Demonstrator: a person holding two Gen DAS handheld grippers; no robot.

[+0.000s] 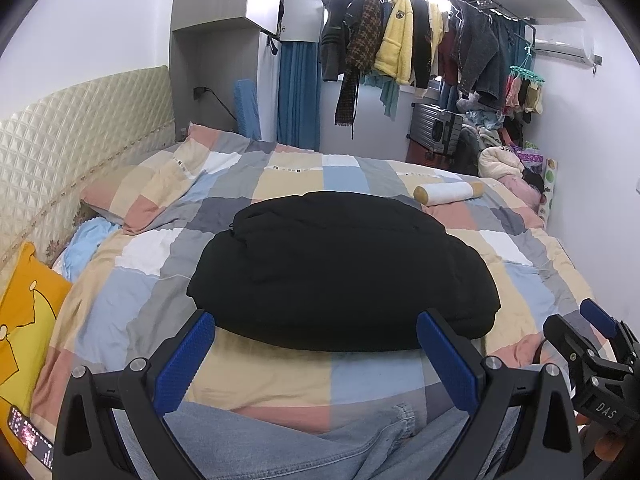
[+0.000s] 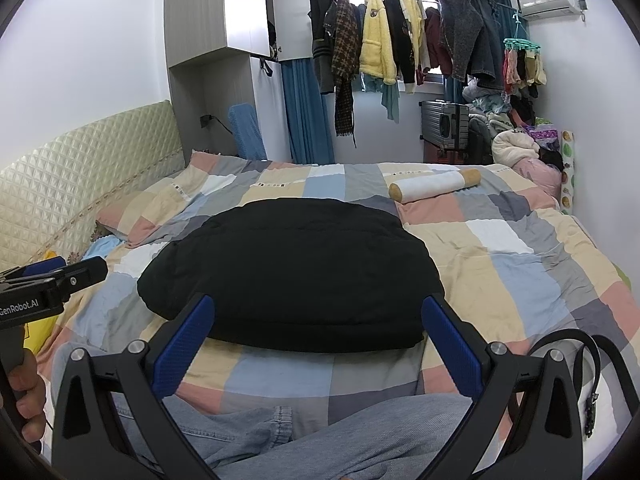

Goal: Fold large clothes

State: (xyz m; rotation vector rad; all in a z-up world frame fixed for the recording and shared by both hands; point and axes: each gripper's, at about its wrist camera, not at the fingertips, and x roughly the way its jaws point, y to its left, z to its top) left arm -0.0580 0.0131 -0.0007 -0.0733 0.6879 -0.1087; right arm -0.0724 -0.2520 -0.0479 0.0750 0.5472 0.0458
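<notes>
A black puffy garment (image 1: pixel 344 272) lies folded in a compact bundle on the checkered bedspread (image 1: pixel 280 372); it also shows in the right wrist view (image 2: pixel 292 268). My left gripper (image 1: pixel 316 348) is open and empty, its blue pads just short of the bundle's near edge. My right gripper (image 2: pixel 318 334) is open and empty, also just before the near edge. A pair of light blue jeans (image 1: pixel 280 448) lies at the bed's near edge under both grippers, seen in the right wrist view too (image 2: pixel 320 436).
A white and tan bolster (image 1: pixel 448 193) lies beyond the bundle. A pillow (image 1: pixel 136 196) lies by the quilted headboard (image 1: pixel 80 140). A yellow cushion (image 1: pixel 28 320) and a phone (image 1: pixel 30 438) are at left. A black belt (image 2: pixel 592 372) lies at right. Hanging clothes (image 1: pixel 420 40) and a suitcase (image 1: pixel 436 128) stand behind.
</notes>
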